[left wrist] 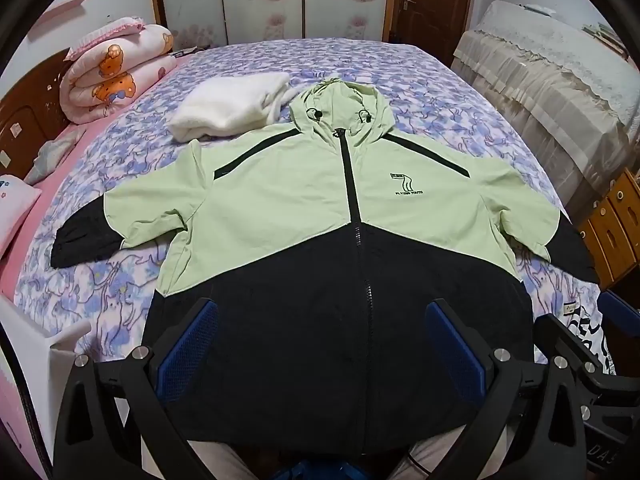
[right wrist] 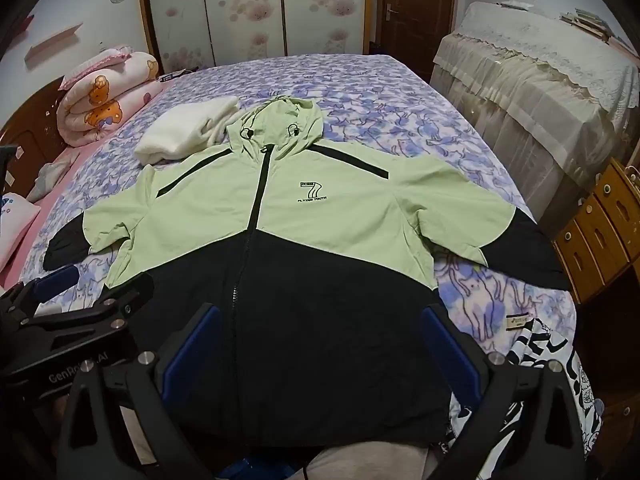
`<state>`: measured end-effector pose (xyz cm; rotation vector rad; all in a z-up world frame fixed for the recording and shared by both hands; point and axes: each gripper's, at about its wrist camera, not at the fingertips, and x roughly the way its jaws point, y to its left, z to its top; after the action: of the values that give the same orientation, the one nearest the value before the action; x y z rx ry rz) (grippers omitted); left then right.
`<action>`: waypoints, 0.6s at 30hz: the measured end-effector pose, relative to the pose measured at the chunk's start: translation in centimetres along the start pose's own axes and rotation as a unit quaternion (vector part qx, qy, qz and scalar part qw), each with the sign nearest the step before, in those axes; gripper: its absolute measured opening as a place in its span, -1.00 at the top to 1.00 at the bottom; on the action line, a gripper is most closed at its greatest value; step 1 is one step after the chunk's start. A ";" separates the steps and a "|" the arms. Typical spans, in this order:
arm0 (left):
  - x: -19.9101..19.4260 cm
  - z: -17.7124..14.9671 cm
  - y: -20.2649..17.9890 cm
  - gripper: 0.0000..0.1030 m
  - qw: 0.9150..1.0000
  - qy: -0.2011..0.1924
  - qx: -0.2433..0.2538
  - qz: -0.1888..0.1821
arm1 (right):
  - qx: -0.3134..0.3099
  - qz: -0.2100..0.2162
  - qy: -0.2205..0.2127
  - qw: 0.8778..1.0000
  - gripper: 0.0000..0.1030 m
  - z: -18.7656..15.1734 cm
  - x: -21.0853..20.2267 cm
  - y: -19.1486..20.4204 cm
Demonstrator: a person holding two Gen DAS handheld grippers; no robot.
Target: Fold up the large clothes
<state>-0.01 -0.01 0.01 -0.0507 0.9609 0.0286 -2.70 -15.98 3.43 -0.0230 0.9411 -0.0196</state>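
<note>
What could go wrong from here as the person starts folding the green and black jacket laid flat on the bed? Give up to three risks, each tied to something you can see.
1. The white folded cloth lies against the jacket near its hood; a sleeve fold could drag or trap it.
2. The jacket's hem hangs at the bed's near edge, so a pull might slide it off.
3. Both grippers, left and right, hover open close together and could collide.

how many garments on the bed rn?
3: jacket spread flat mid-bed; white garment folded beside its hood; patterned black-and-white one at the near right edge. More may be hidden.
</note>
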 end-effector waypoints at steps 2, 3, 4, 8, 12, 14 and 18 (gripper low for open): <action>0.0 0.0 0.0 -0.99 1.000 0.000 0.000 -0.001 | 0.000 0.001 0.000 1.000 -0.95 0.0 0.1 -0.1; 0.0 0.0 0.0 -0.99 1.000 -0.001 0.001 -0.001 | 0.001 0.001 -0.001 1.000 -0.95 0.0 0.1 -0.2; -0.1 -0.1 0.0 -0.99 1.000 -0.002 0.002 0.000 | 0.002 0.001 -0.001 1.000 -0.95 0.0 0.2 -0.2; 0.0 0.0 0.0 -0.99 1.000 0.003 0.000 -0.001 | 0.006 0.003 0.000 1.000 -0.95 -0.1 0.5 -0.2; 0.0 -0.1 0.0 -0.99 1.000 0.003 0.000 0.000 | 0.004 0.007 0.001 1.000 -0.95 -0.4 1.0 0.1; 0.0 0.0 0.0 -0.99 1.000 0.004 0.000 0.000 | 0.004 0.007 0.001 1.000 -0.95 -0.4 1.0 0.5; 0.6 -0.5 -0.1 -0.99 1.000 0.005 0.000 0.000 | 0.008 0.010 0.004 1.000 -0.95 -0.3 0.9 -0.1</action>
<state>-0.07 -0.17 -0.76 -0.0499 0.9700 0.0282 -2.45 -16.13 2.56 0.0011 0.9482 -0.0077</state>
